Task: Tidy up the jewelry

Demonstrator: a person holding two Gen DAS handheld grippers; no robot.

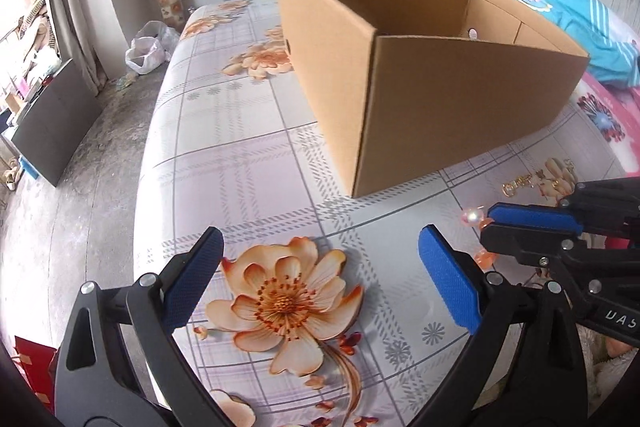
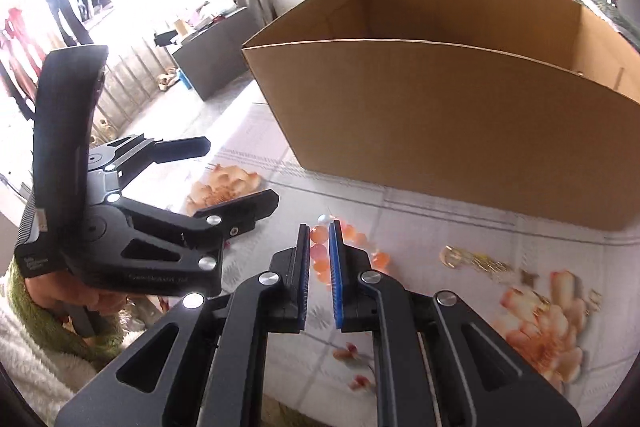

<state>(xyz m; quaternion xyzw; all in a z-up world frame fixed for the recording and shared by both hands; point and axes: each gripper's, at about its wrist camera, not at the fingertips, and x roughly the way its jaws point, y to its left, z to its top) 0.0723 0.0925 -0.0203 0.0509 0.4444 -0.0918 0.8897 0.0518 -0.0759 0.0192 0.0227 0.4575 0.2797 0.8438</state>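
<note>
Right hand-held gripper point(image 2: 319, 267) is reaching low over the bed point(image 1: 240, 155), its blue pads narrowed around the orange bead bracelet point(image 2: 348, 247) with a small gap showing; whether it is truly pinching the beads, I cannot tell. Left hand-held gripper point(image 1: 320, 279) is hovering beside it, jaws spread wide with nothing between them, over a printed flower. Beyond the beads, a gold chain point(image 2: 480, 263) is lying on the sheet, just before the open cardboard box point(image 2: 440, 123).
</note>
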